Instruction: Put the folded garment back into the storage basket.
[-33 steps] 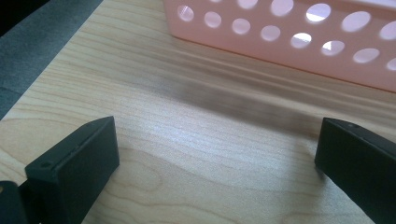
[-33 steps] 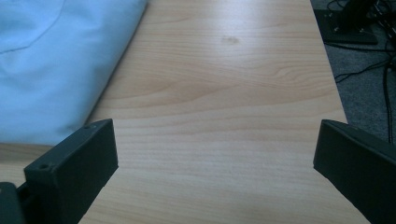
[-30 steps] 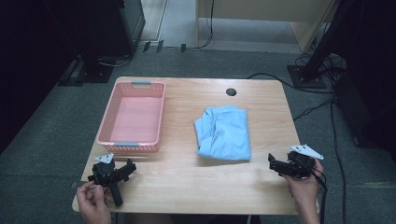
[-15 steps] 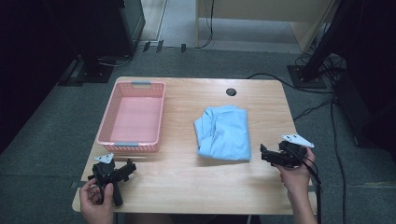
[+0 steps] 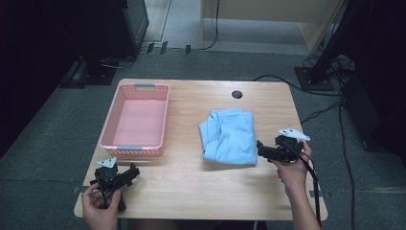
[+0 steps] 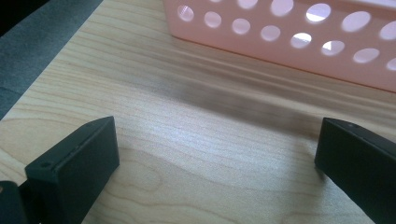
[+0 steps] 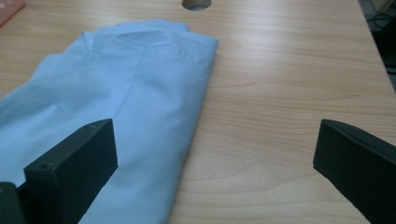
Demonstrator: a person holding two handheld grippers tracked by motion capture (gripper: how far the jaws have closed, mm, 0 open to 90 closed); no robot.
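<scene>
A folded light blue shirt (image 5: 229, 136) lies in the middle of the wooden table (image 5: 191, 191), collar toward the far side. My right gripper (image 5: 260, 149) is open at the shirt's near right corner; in the right gripper view its jaws straddle the shirt's right edge (image 7: 154, 121). An empty pink perforated basket (image 5: 139, 120) sits at the table's left. My left gripper (image 5: 134, 171) is open near the front left corner, just in front of the basket wall (image 6: 289, 37), with bare wood between its jaws.
A round cable hole (image 5: 237, 94) sits near the table's far edge. Cables (image 5: 330, 105) trail over the grey carpet to the right. Dark equipment stands (image 5: 103, 72) are beyond the far left corner. Bare wood stretches along the front of the table.
My right gripper has moved left and forward from the table's right edge to the shirt's near right corner. The left gripper has stayed put.
</scene>
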